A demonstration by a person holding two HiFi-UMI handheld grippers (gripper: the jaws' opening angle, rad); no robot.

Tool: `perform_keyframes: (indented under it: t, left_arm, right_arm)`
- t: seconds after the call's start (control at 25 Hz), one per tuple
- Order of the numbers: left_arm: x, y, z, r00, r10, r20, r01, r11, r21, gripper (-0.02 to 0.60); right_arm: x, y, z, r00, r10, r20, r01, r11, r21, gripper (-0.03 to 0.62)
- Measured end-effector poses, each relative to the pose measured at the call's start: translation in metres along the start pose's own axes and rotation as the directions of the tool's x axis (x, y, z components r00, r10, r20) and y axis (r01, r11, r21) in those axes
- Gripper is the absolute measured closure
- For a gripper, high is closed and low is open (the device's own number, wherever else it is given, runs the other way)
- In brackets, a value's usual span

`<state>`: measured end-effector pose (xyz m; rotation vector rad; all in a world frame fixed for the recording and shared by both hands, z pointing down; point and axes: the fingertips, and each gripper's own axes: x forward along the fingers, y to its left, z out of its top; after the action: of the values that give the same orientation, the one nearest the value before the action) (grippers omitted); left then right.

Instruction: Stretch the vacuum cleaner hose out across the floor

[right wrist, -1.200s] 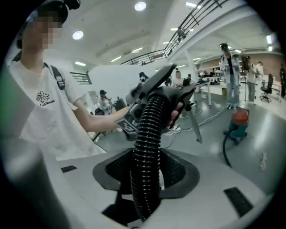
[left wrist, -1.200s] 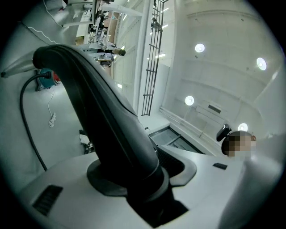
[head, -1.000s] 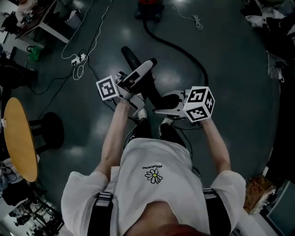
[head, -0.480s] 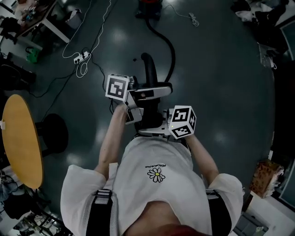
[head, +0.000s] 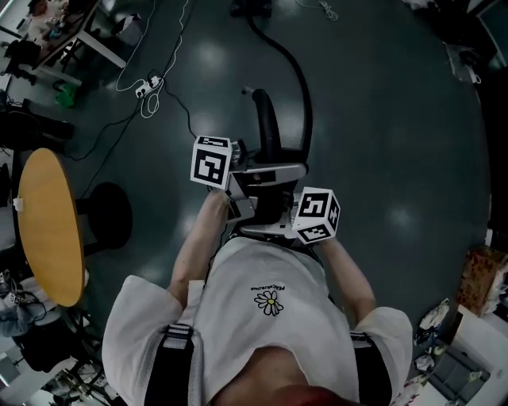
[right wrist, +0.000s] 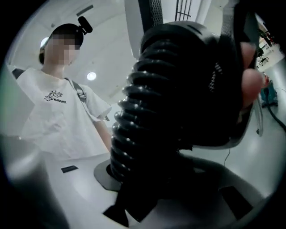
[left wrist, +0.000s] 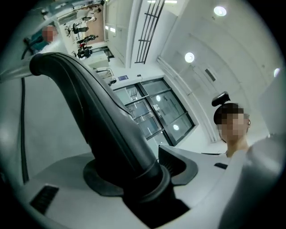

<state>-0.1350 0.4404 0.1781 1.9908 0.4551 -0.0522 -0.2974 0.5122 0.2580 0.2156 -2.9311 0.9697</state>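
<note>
- Black ribbed vacuum cleaner hose (head: 300,87): runs over the dark glossy floor (head: 389,143) from the cleaner body (head: 252,6), which is barely in sight at the far edge. It comes in one open bend to the person's front, and its near end is up off the floor.
- Smooth black curved rigid tube (head: 267,119), fitted to the hose's near end: raised, pointing away from the person.
- Left gripper (left wrist: 147,174): grips this tube at its collar, jaws very wide. They have just been opening, with the tube between them and seated against the pads.
- Right gripper (right wrist: 147,179): clamped at middling width on the ribbed hose, just beside the other gripper.
- Round wooden-topped desk (head: 48,230), black stool (head: 103,218), white cables (head: 151,91): off to the left, well apart from the hose.
- Progress, by my judgement: partway. The hose is drawn out from the cleaner, yet it lies bent and its end is in the air. Left to do: pull the bend straight, lay the end down, release.
</note>
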Motion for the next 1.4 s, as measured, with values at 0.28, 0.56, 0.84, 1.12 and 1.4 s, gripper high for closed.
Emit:
perform_keyframes:
  t: [0.28, 0.56, 0.84, 1.12, 1.4]
  left_arm:
    - [-0.011, -0.040, -0.072, 0.997, -0.031, 0.070, 0.041, 0.987, -0.155, 0.350]
    - [-0.050, -0.062, -0.112, 0.996, 0.039, 0.083, -0.031, 0.995, -0.094, 0.350]
    - [-0.110, -0.080, -0.121, 0.990, 0.078, 0.113, -0.079, 0.997, 0.003, 0.350]
    - [-0.126, -0.098, -0.108, 0.979, -0.028, 0.200, 0.047, 0.995, -0.089, 0.350]
    - [-0.102, -0.100, -0.108, 0.975, -0.046, 0.218, 0.065, 0.994, -0.083, 0.350]
  right_arm:
    - [0.022, 0.093, -0.043, 0.991, 0.132, -0.017, -0.131, 0.991, 0.032, 0.441]
    - [0.046, 0.107, -0.069, 0.995, -0.023, 0.095, 0.012, 0.994, 0.110, 0.444]
    - [0.044, 0.091, -0.063, 0.850, -0.486, 0.203, 0.493, 0.870, 0.014, 0.442]
    - [0.049, 0.098, -0.048, 0.666, -0.708, 0.232, 0.739, 0.669, -0.081, 0.442]
    - [0.017, 0.099, -0.049, 0.478, -0.877, 0.043, 0.795, 0.411, -0.447, 0.414]
